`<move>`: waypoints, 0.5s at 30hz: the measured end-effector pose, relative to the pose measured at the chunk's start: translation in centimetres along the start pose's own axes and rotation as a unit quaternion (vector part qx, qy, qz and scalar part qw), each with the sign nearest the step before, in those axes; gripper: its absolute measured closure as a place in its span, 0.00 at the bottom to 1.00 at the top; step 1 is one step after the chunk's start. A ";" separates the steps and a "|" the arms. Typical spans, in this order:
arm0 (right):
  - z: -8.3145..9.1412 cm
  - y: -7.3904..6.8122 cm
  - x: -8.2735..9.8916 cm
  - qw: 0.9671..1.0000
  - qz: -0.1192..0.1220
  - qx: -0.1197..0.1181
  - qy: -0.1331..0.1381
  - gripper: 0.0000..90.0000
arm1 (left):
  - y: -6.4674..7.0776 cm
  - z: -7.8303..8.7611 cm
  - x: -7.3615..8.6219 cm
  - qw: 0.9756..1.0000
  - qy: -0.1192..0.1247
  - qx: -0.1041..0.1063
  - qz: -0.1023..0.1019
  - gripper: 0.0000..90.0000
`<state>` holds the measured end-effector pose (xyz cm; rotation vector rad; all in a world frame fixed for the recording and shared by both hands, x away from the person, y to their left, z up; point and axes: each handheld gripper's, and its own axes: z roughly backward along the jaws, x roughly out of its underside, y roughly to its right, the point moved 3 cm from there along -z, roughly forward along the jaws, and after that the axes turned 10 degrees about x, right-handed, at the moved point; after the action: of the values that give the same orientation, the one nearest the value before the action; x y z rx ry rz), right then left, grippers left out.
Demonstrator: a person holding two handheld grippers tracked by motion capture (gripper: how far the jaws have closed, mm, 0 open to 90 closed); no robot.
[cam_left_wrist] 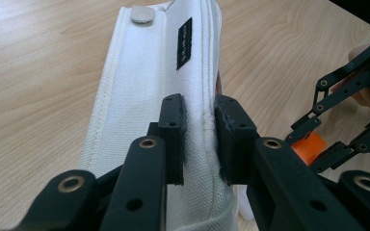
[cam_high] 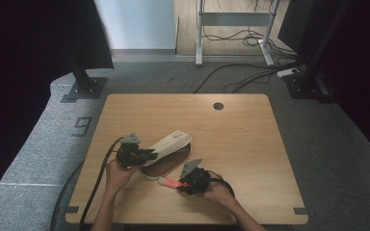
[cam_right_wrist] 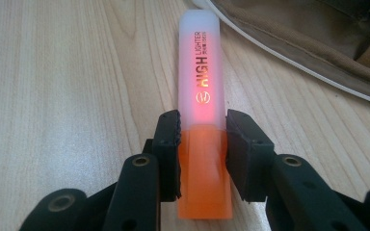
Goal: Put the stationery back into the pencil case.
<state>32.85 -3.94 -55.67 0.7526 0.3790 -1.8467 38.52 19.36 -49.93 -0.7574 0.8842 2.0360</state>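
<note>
A white fabric pencil case (cam_high: 171, 143) lies open near the table's middle, its brown lining (cam_high: 166, 161) showing. My left gripper (cam_high: 150, 154) is shut on the edge of its raised white flap (cam_left_wrist: 144, 86), which carries a snap button and a small black label. My right gripper (cam_high: 179, 184) is shut on an orange highlighter (cam_right_wrist: 203, 115) with a frosted cap, held low over the wood just in front of the case. In the left gripper view the highlighter's orange end (cam_left_wrist: 308, 147) shows between the right gripper's jaws. The case's brown opening (cam_right_wrist: 313, 38) lies beyond the cap.
The wooden table (cam_high: 250, 144) has a round cable hole (cam_high: 218, 106) at its far edge. Grey carpet surrounds it, with dark stand bases (cam_high: 84, 89) at the far corners and cables on the floor behind.
</note>
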 end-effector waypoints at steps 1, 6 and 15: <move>0.1 0.0 0.0 1.000 -0.002 -0.001 0.001 0.73 | 0.0 0.0 0.0 1.000 0.000 0.000 0.000 0.83; 1.0 0.1 -0.4 1.000 -0.004 -0.001 0.013 0.73 | 0.0 0.0 0.0 1.000 0.000 0.001 0.000 0.82; 2.2 0.4 -1.0 1.000 -0.005 0.007 0.027 0.73 | 0.0 0.0 0.0 1.000 0.001 0.001 0.000 0.83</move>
<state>32.77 -4.69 -53.34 0.8122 0.4060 -1.8431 38.56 19.37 -49.96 -0.7580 0.8878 2.0352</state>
